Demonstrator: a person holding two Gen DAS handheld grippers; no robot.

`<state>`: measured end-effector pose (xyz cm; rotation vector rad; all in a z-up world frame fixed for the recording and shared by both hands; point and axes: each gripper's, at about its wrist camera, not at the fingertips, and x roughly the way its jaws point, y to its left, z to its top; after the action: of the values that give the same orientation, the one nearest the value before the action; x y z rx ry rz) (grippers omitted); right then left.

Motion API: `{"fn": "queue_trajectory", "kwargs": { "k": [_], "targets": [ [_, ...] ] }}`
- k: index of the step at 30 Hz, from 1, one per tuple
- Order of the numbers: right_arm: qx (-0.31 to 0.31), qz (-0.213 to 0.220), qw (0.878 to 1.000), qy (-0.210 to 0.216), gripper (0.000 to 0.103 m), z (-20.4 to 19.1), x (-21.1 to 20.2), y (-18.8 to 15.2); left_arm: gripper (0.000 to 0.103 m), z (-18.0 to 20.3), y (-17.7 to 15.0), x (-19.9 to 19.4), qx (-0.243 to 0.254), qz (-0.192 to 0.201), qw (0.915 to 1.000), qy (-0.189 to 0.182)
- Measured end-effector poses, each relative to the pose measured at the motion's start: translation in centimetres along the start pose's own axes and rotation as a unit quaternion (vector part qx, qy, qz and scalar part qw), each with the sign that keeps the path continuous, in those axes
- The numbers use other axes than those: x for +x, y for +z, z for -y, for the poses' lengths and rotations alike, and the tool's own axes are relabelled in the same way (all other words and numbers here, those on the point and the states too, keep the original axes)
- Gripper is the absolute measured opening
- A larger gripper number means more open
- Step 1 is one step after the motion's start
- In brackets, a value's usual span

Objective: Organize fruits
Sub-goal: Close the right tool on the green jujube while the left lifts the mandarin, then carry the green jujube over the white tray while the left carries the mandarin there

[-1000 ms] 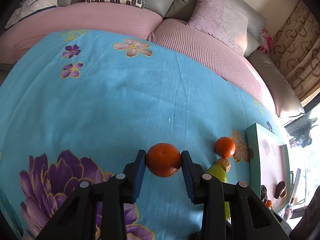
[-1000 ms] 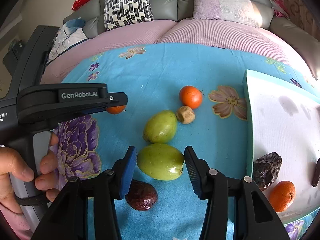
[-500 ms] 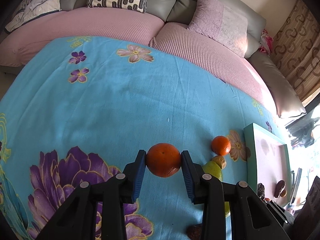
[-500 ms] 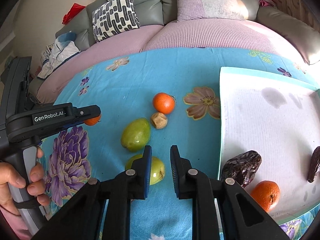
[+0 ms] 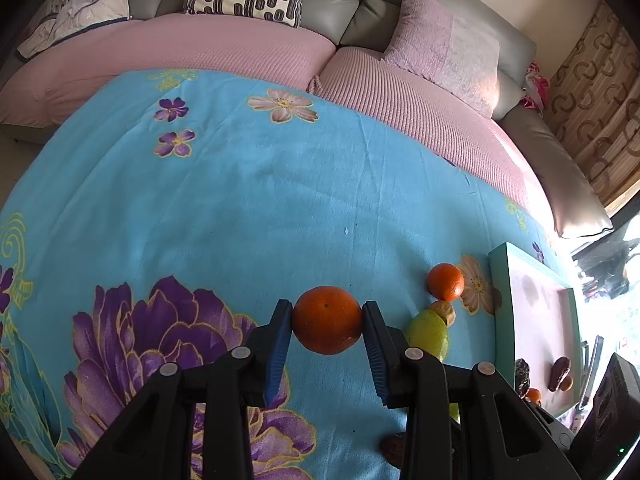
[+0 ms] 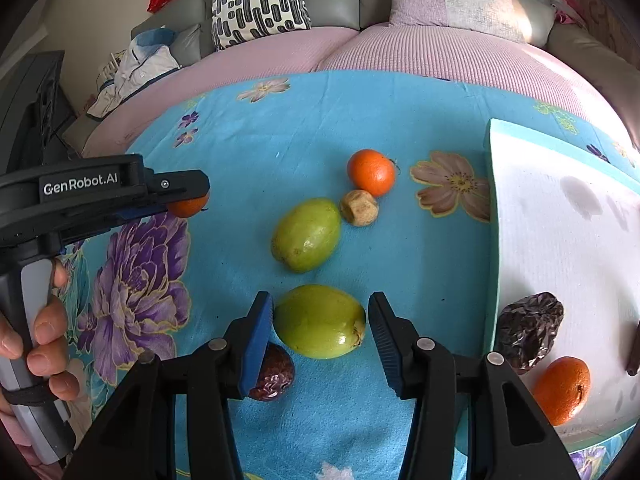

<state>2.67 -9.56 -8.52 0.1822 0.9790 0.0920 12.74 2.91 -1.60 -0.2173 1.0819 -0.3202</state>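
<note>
Blue flowered cloth (image 6: 360, 120): our left gripper (image 5: 326, 326) clamps an orange (image 5: 327, 325); our right gripper (image 6: 320, 322), spread wide, straddles a green fruit (image 6: 319, 321).

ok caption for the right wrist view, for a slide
Right gripper open around a green fruit on the blue floral cloth, tray alongside.
</note>
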Motion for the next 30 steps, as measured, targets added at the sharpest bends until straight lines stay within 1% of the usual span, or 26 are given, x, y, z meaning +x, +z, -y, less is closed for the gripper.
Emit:
{"fn": "queue_trajectory", "kwargs": {
  "k": [1, 4, 10, 16, 23, 26, 30],
  "targets": [
    [-0.002, -0.005, 1.0, 0.001, 0.051, -0.2, 0.2, -0.1, 0.038, 0.0, 0.0, 0.1, 0.0, -0.001, 1.0, 0.001],
    [-0.018, -0.011, 1.0, -0.016, 0.051, -0.6, 0.8, -0.3, 0.038, -0.1, -0.1, 0.3, -0.001, -0.004, 1.0, 0.001],
    [-0.012, -0.012, 1.0, -0.011, 0.051, -0.4, 0.8, -0.3, 0.038, -0.5, 0.0, 1.0, -0.005, -0.014, 0.9999, 0.006],
    [-0.014, -0.008, 1.0, -0.017, 0.051, -0.7, 0.6, -0.1, 0.038, -0.4, 0.0, 0.9, -0.002, -0.011, 0.9999, 0.007],
    [-0.002, 0.039, 0.999, -0.021, 0.051, -0.2, -1.9, 0.3, 0.038, 0.1, 0.2, 0.0, 0.006, 0.011, 0.9999, 0.011],
    [0.015, 0.056, 0.998, -0.027, 0.051, 0.8, -3.0, 0.5, 0.038, 0.4, 0.3, -0.4, 0.009, 0.017, 0.9998, 0.008],
    [0.044, 0.074, 0.995, -0.046, 0.051, 3.0, -4.4, 0.7, 0.038, 1.4, 0.2, -0.9, 0.02, 0.021, 0.9996, 0.001]
  ]
}}
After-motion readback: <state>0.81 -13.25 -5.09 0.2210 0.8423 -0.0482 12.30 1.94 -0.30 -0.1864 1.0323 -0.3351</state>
